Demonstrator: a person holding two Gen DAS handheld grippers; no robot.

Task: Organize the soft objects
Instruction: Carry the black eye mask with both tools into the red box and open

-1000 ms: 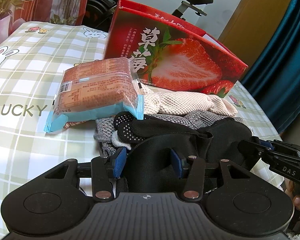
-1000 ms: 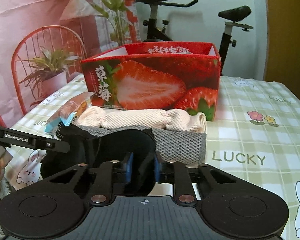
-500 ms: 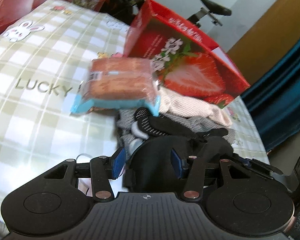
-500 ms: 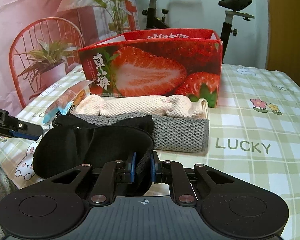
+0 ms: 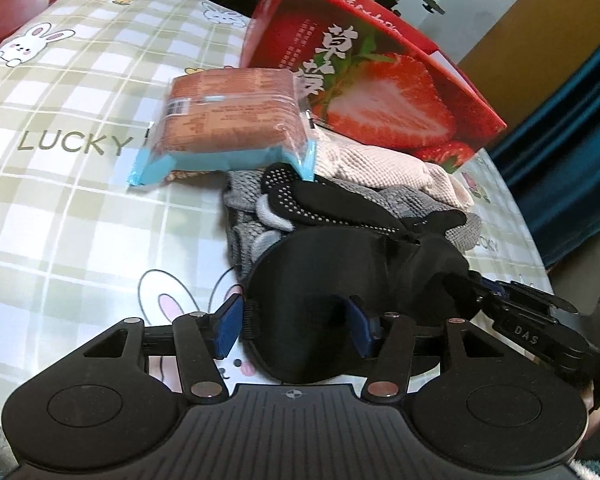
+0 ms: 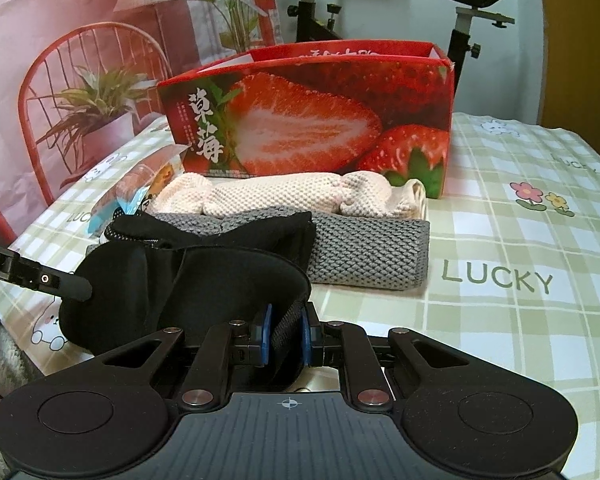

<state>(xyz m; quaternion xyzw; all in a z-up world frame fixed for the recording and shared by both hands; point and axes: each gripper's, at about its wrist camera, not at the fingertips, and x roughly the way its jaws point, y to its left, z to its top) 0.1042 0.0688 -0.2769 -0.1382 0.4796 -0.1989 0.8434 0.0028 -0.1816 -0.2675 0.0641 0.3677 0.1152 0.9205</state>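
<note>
With the right claw (image 6: pixel 285 334) pinching the black sleep mask (image 6: pixel 204 276) and the left claw (image 5: pixel 294 328) spread around its other end, the mask seems mid-pickup; next, probably a lift into the strawberry box (image 6: pixel 312 120).

A counter (image 6: pixel 520 248) under a green checked cloth printed with rabbits and "LUCKY" stands before an exercise bike (image 6: pixel 466 12), a poster of a red chair and potted plants (image 6: pixel 88 92), and a teal curtain (image 5: pixel 572 152).

Eye mask (image 6: pixel 188 280) nearest, folded towels (image 6: pixel 340 240) behind it, box (image 6: pixel 312 120) rearmost, snack packet (image 5: pixel 228 120) left.
</note>
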